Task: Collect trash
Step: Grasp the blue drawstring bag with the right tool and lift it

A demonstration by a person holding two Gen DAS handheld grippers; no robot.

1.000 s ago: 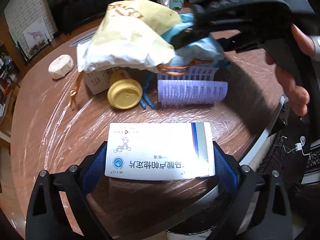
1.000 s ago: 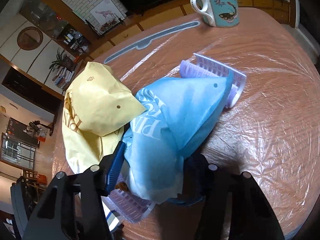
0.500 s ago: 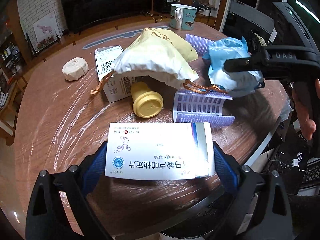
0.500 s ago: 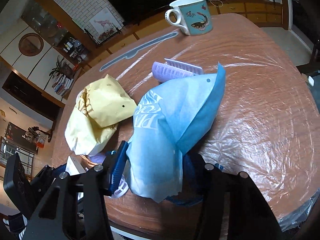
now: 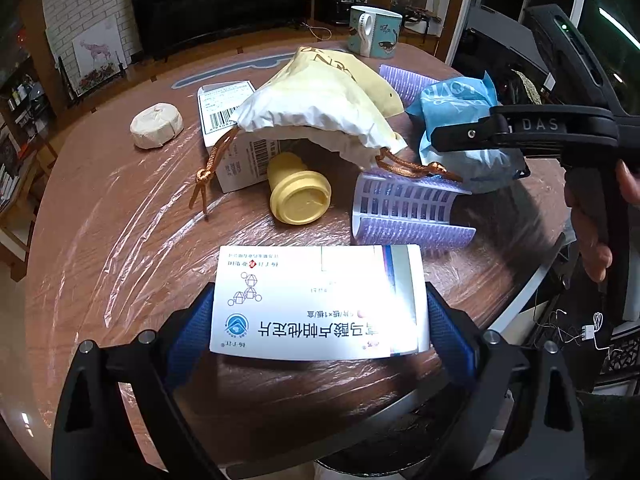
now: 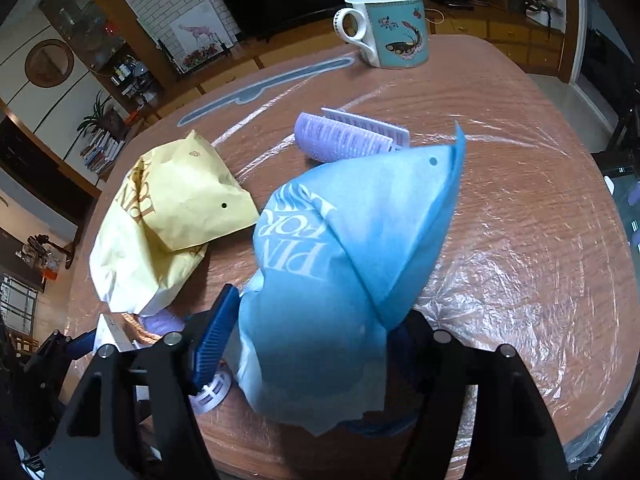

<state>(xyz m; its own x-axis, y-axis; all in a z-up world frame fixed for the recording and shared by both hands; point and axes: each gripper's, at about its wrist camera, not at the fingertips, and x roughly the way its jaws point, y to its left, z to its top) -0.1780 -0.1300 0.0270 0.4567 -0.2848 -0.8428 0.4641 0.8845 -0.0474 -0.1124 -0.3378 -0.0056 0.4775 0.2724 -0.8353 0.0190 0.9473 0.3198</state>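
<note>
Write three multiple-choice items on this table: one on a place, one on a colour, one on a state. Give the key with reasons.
1. Where does the mug stand?
A. On the white medicine box
B. At the far side of the table, beyond the yellowish pouch
C. Between the left jaws

2. What colour is the bag between the jaws of the right gripper?
A. Blue
B. Red
C. Black

3. What state is the left gripper in?
A. Open and empty
B. Shut on the mug
C. Shut on the white medicine box

Key:
1 B: the mug sits far back on the table, past the pouch.
2 A: the bag is light blue with white lettering; the right jaws have just been opening around it.
3 C: both blue pads press the box's ends.
</note>
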